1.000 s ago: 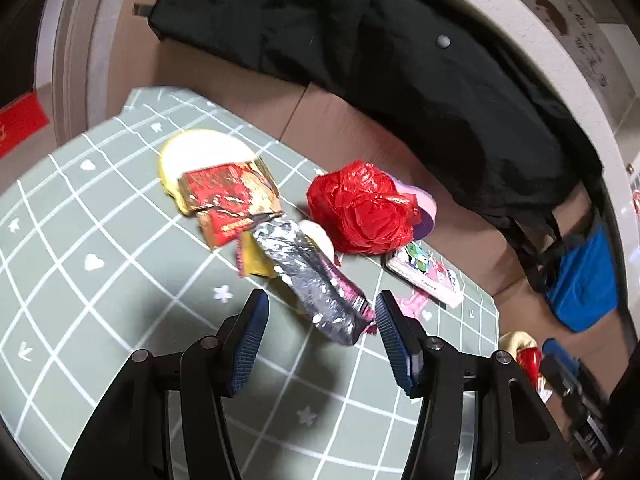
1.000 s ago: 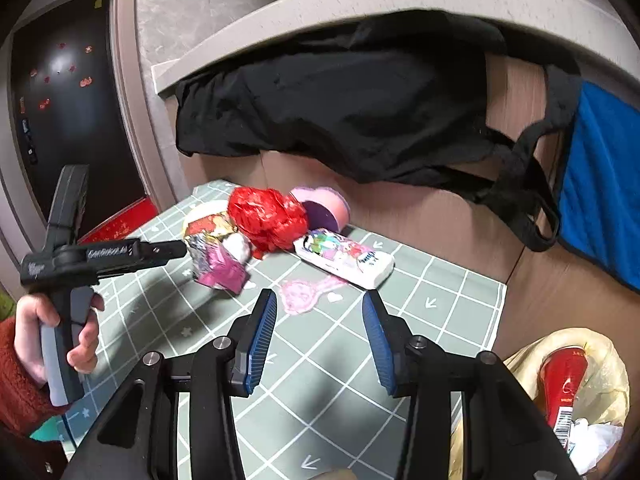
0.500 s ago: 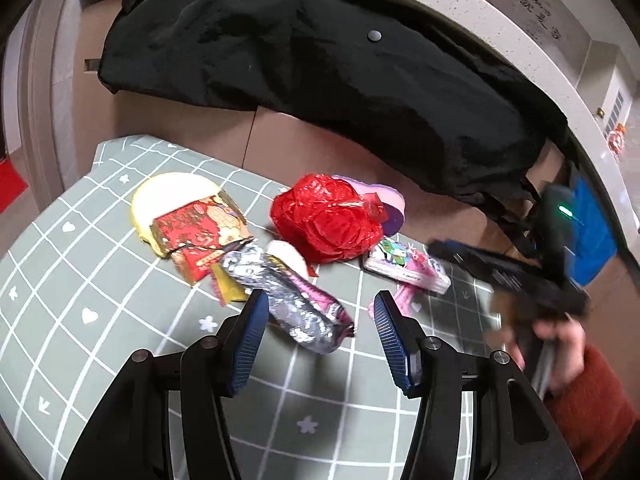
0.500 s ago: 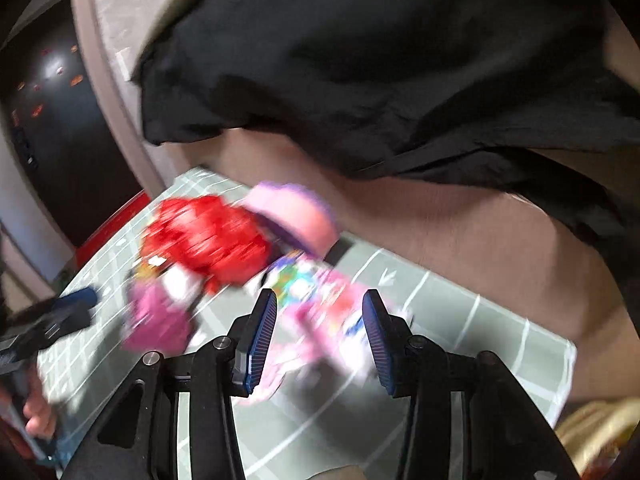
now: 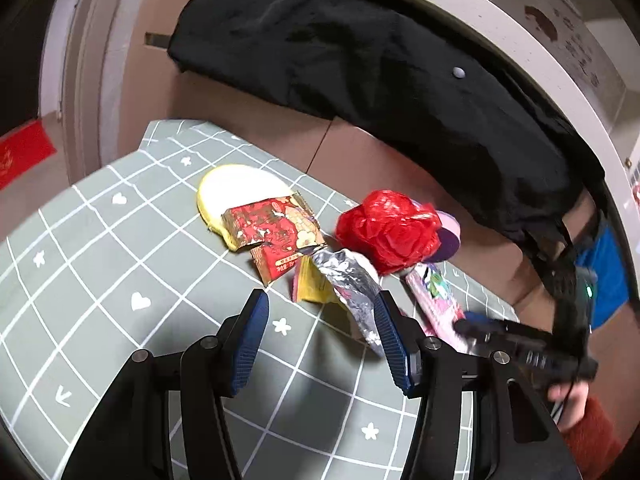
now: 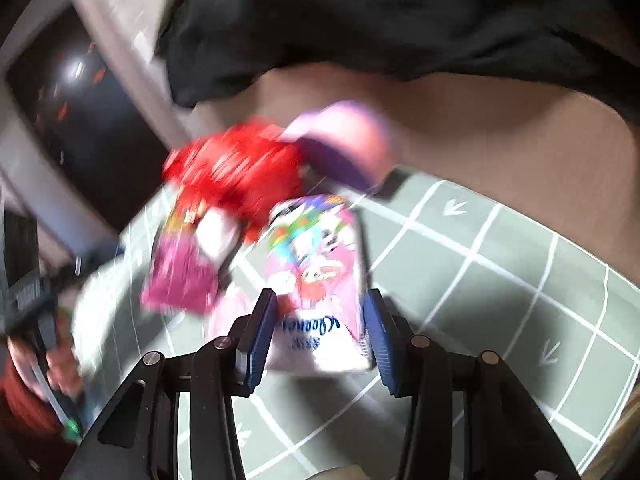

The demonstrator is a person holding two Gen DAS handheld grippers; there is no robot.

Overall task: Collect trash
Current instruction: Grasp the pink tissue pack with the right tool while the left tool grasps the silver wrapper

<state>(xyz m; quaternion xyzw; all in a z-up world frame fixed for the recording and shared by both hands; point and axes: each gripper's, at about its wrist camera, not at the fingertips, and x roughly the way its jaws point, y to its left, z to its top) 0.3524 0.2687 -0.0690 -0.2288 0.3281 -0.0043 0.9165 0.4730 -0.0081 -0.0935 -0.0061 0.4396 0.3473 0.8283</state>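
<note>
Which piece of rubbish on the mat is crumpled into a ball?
The red plastic wrapper: it is scrunched into a rose-like ball, while the silver foil packet and red-gold sachet lie flatter.

1. On the checked mat [image 5: 120, 248], a round plate [image 5: 240, 184] lies far left.
2. A flat wrapper [image 5: 276, 232] overlaps its near edge.
3. A crumpled bag [image 5: 390, 230] sits right of the wrapper.
4. A foil pouch [image 5: 352, 284] lies before both.
5. A tissue pack [image 6: 316, 280] lies right of the pouch.

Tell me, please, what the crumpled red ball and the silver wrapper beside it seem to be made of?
The crumpled red ball looks like thin glossy plastic film, probably a bag: sharp creases, bright highlights. The silver wrapper looks like metallised foil film: mirror-like wrinkles, with a pink printed side showing in the right wrist view, though that picture is blurred.
</note>
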